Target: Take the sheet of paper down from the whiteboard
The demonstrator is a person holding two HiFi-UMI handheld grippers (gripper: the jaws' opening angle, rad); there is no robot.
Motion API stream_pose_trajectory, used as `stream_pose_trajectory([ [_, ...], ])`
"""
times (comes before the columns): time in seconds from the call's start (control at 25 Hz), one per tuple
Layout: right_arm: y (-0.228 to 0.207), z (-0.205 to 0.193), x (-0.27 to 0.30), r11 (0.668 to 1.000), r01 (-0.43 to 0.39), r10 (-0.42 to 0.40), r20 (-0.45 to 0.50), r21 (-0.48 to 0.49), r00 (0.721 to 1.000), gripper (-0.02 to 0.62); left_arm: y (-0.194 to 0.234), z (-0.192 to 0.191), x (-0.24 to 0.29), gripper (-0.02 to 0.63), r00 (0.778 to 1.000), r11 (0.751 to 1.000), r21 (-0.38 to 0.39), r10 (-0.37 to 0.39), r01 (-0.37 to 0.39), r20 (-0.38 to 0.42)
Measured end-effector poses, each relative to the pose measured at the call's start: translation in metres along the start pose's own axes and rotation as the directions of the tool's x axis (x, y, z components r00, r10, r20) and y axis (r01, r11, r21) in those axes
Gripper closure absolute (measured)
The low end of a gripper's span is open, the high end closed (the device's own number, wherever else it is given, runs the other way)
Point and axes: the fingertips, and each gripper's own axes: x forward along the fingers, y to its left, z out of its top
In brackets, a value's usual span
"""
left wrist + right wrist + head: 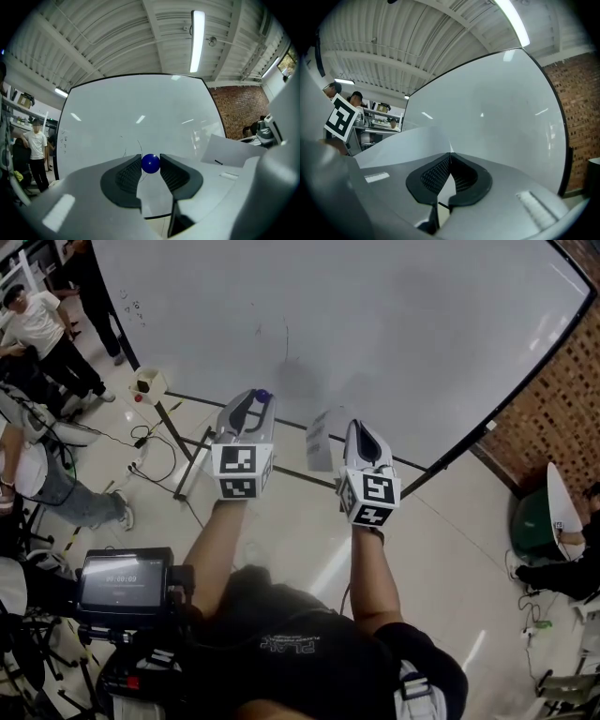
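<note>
The whiteboard [375,324] fills the top of the head view, and the sheet of paper [319,440] is off it, hanging in front of its lower edge. My right gripper [359,429] is shut on the paper's edge; in the right gripper view the sheet [405,140] curves away to the left from the closed jaws [450,157]. My left gripper [262,401] is shut on a small blue ball magnet [150,163], seen at its tip [262,395]. In the left gripper view the paper [226,151] shows at the right, clear of the board [140,117].
Several people [42,329] stand and sit at the left. A camera rig with a screen [122,582] is at lower left. The board's stand legs [187,465] and cables [150,442] cross the floor. A brick wall [562,399] and a green object [536,521] are at the right.
</note>
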Motion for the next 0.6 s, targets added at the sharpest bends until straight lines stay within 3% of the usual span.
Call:
stream_pose_trajectory([
  [0.6, 0.007, -0.012, 0.009, 0.999, 0.009, -0.010, -0.019, -0.036, 1.000, 0.581, 0.002, -0.012, -0.002, 0.482, 1.000, 1.000, -0.030, 0.003, -0.003, -0.004],
])
